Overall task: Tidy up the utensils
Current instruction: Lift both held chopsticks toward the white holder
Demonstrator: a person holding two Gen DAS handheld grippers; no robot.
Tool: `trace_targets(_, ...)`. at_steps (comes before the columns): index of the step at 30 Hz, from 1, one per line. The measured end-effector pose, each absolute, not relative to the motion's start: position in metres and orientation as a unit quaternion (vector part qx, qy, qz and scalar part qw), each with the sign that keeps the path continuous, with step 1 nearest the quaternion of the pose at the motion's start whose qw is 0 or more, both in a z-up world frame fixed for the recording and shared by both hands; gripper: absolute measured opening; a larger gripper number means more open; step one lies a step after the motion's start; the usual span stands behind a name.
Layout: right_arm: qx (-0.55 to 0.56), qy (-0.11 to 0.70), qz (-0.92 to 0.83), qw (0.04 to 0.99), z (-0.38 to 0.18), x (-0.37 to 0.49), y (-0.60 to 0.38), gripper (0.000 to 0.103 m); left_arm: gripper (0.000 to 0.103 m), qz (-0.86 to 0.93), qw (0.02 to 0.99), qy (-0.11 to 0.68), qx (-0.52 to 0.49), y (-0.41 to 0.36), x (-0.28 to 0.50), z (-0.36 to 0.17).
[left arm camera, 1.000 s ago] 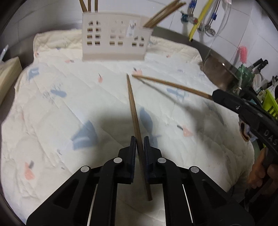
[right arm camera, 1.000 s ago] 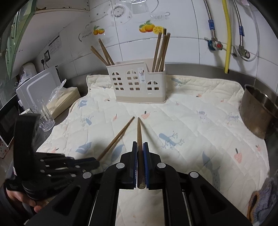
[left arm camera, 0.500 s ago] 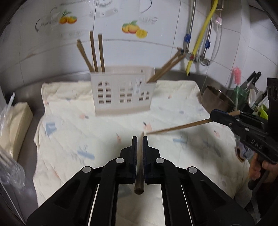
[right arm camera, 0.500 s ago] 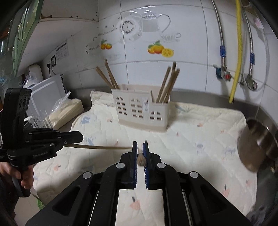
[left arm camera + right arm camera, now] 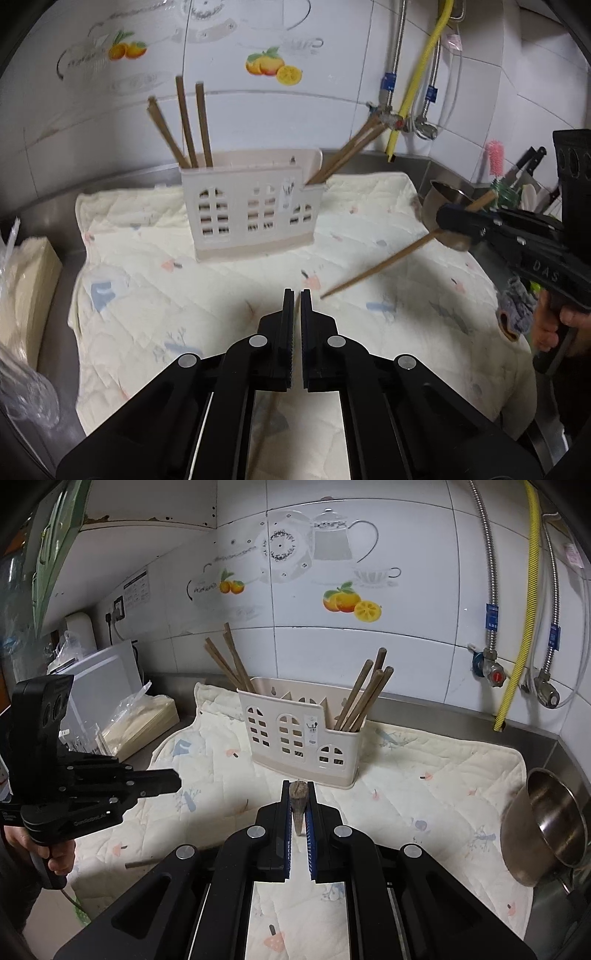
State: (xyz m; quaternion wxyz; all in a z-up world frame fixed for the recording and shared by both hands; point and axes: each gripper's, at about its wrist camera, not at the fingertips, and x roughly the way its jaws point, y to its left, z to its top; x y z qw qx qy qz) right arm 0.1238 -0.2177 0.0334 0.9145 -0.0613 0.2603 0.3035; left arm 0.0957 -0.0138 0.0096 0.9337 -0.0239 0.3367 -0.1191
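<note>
Now the left gripper [image 5: 294,295] is clamping one chopstick [image 5: 271,402] between its fingers, its tail hanging below them. Off to its right, the right gripper [image 5: 298,788] is pinching a second chopstick [image 5: 380,267], tip slanting downward. Ahead of both, the utensil holder [image 5: 301,736] is standing on the quilted mat [image 5: 424,782].

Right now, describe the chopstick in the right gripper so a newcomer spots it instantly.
Find the cream house-shaped plastic utensil holder on the quilted cloth. To its right, the black right gripper clamps one brown wooden chopstick. Unlike the chopsticks standing in the holder, it slants in mid-air, tip down toward the cloth.
</note>
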Motion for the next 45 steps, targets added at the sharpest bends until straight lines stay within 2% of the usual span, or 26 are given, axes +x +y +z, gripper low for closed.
trace_targets(3, -0.064, 0.257, 0.302, 0.916, 0.031, 0.119, -0.218, 0.007, 0.007, -0.119, 0.928, 0.352, -0.026, -0.012, 0.082, -0.007)
trace_targets(5, -0.064, 0.257, 0.301, 0.916, 0.030, 0.117, -0.218, 0.007, 0.027, -0.114, 0.925, 0.363, -0.026, -0.010, 0.070, -0.021)
trace_targets(7, -0.062, 0.257, 0.301, 0.916, 0.029, 0.116, -0.219, 0.007, 0.035, -0.111, 0.921, 0.373, -0.026, -0.008, 0.063, -0.034)
trace_targets(13, -0.058, 0.257, 0.300, 0.917, 0.028, 0.115, -0.221, 0.007, 0.035, -0.089, 0.905, 0.415, -0.013, -0.002, 0.055, -0.076)
trace_targets(19, -0.059, 0.258, 0.299, 0.917, 0.027, 0.113, -0.221, 0.007, 0.018, -0.083, 0.897, 0.435, -0.003, 0.001, 0.058, -0.093)
trace_targets(26, -0.059, 0.258, 0.299, 0.917, 0.027, 0.113, -0.221, 0.007, 0.017, -0.075, 0.894, 0.442, -0.002, 0.005, 0.061, -0.103)
trace_targets(34, -0.060, 0.258, 0.299, 0.917, 0.027, 0.114, -0.220, 0.007, 0.015, -0.075, 0.896, 0.438, 0.025, -0.001, 0.061, -0.105)
trace_targets(37, -0.061, 0.259, 0.300, 0.916, 0.028, 0.115, -0.219, 0.007, 0.010, -0.075, 0.893, 0.443, 0.030, -0.001, 0.062, -0.104)
trace_targets(40, -0.059, 0.258, 0.303, 0.916, 0.032, 0.116, -0.217, 0.007, 0.006, -0.081, 0.894, 0.440, 0.031, -0.001, 0.062, -0.094)
trace_targets(45, -0.060, 0.248, 0.311, 0.916, 0.043, 0.115, -0.215, 0.006, 0.006, -0.085, 0.908, 0.411, 0.025, 0.004, 0.062, -0.059)
